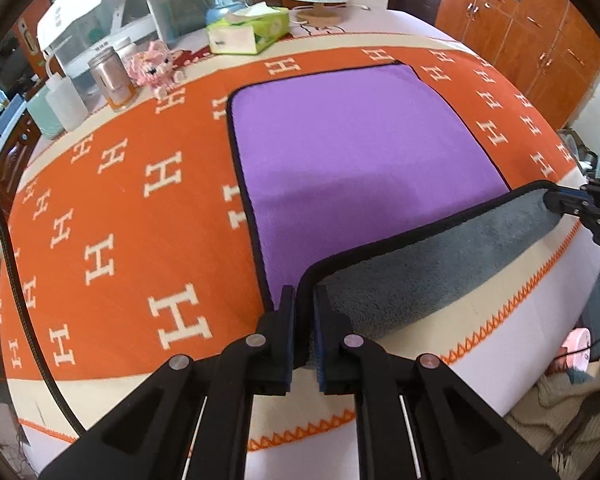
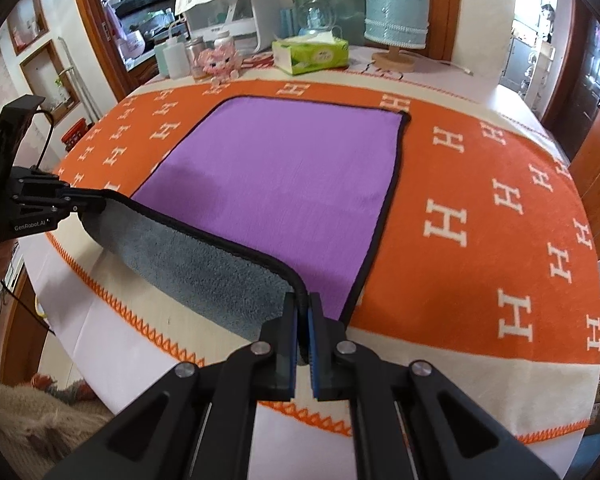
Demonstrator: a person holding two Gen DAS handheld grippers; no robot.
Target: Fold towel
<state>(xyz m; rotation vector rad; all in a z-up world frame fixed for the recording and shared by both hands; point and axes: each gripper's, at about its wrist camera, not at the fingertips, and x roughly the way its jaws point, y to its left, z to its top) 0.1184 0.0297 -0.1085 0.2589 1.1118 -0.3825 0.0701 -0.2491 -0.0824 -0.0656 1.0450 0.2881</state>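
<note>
**Towel near edge lifted by both hand-held grippers**

Desk (image 1: 500, 380) covered by orange H-pattern blanket (image 1: 112, 216). Purple towel (image 1: 352, 160) lies flat on blanket, black-trimmed; its near edge is raised off the surface, grey underside (image 2: 204, 264) showing. Left hand-held gripper (image 1: 305, 308) clamped on the near left corner, right hand-held gripper (image 2: 303, 312) clamped on the near right corner. At desk's far side: blue lamp (image 2: 398, 8), green tissue box (image 2: 311, 55), pink toy (image 1: 156, 67), 1 jar (image 1: 112, 80).
</note>
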